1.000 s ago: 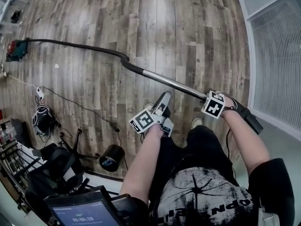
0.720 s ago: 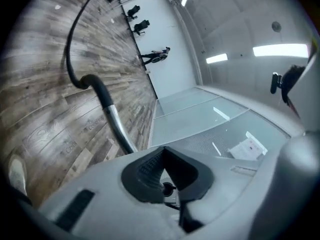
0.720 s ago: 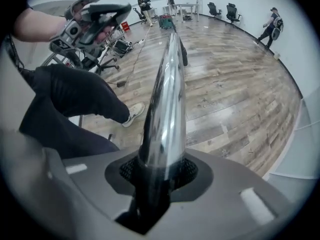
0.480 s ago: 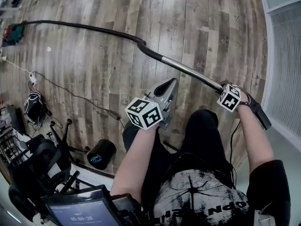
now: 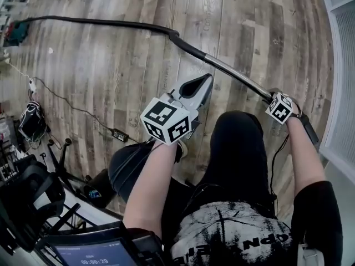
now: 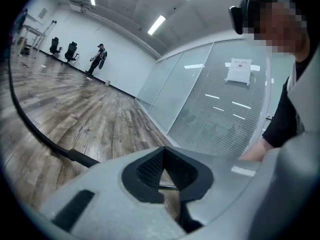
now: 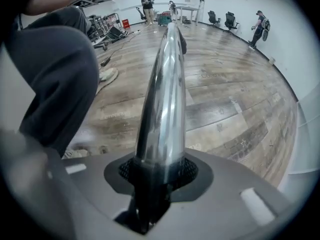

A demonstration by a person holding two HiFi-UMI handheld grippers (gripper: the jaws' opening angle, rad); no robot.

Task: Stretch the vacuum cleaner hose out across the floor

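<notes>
Trailing across the floor [image 5: 111, 82], the hose [image 5: 94, 22] shows whole only overhead.

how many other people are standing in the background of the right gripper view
2. One person stands top centre, far across the floor; a second person stands upper right, beside two chairs. Others may be hidden.

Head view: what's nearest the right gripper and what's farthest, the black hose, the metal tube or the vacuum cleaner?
1. The metal tube: clamped in the right gripper, at the right.
2. The black hose: farther up, running left.
3. The vacuum cleaner: far top-left corner.
</notes>
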